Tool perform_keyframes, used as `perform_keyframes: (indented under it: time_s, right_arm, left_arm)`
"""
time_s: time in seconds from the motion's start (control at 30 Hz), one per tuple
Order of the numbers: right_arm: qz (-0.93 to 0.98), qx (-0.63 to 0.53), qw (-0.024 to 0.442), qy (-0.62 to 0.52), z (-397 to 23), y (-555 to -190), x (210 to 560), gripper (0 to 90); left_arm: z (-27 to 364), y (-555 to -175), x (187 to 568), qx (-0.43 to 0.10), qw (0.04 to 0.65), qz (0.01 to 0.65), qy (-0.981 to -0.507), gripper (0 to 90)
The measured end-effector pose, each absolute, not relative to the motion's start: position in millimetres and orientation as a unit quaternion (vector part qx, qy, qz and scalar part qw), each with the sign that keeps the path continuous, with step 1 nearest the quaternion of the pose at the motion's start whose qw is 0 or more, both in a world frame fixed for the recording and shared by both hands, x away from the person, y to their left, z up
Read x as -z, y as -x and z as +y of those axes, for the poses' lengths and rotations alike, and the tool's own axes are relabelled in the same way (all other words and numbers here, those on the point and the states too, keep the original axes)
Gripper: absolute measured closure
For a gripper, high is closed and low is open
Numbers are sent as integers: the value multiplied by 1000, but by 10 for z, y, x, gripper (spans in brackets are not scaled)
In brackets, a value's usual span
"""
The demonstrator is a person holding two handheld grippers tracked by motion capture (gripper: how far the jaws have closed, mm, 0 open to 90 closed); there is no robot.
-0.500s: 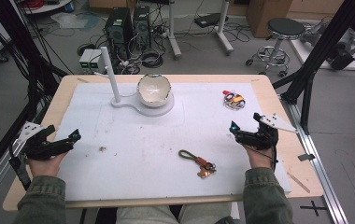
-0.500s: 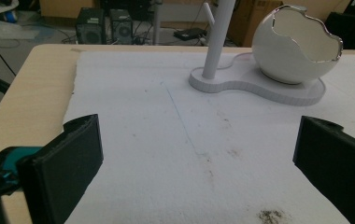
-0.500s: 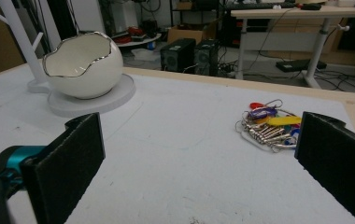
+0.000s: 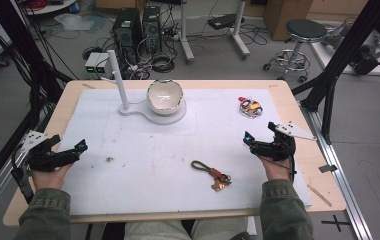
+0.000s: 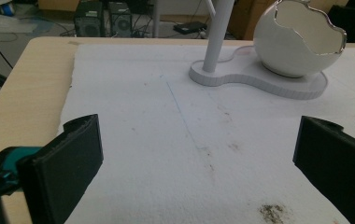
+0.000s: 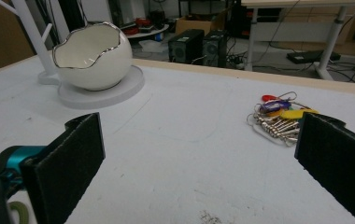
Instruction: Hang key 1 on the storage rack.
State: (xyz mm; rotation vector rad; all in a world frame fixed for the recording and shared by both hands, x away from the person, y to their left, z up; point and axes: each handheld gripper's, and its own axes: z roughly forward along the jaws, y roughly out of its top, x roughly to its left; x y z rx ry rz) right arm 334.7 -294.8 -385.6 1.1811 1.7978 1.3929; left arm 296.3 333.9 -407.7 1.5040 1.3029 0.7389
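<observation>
- Keys on an olive strap lie on the white mat near the desk's front edge, between the two hands.
- Left tongs sit wide open and empty at the mat's left edge.
- Right tongs sit wide open, gripping nothing, well apart from the strap.
- Eggshell-shaped bowl rests on a white stand; a colourful key bunch lies to its right.

Bright, even overhead light; soft shadows, slight blur.
</observation>
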Motion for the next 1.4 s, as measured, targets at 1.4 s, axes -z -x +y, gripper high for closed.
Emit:
perform_keyframes:
  time_s: [1.4]
  right_arm:
    - [796,-442,186,-368,-2326,-3378,3865,7]
  left_arm:
    - [3332,-2979,4102,-298,484,537,-624,20]
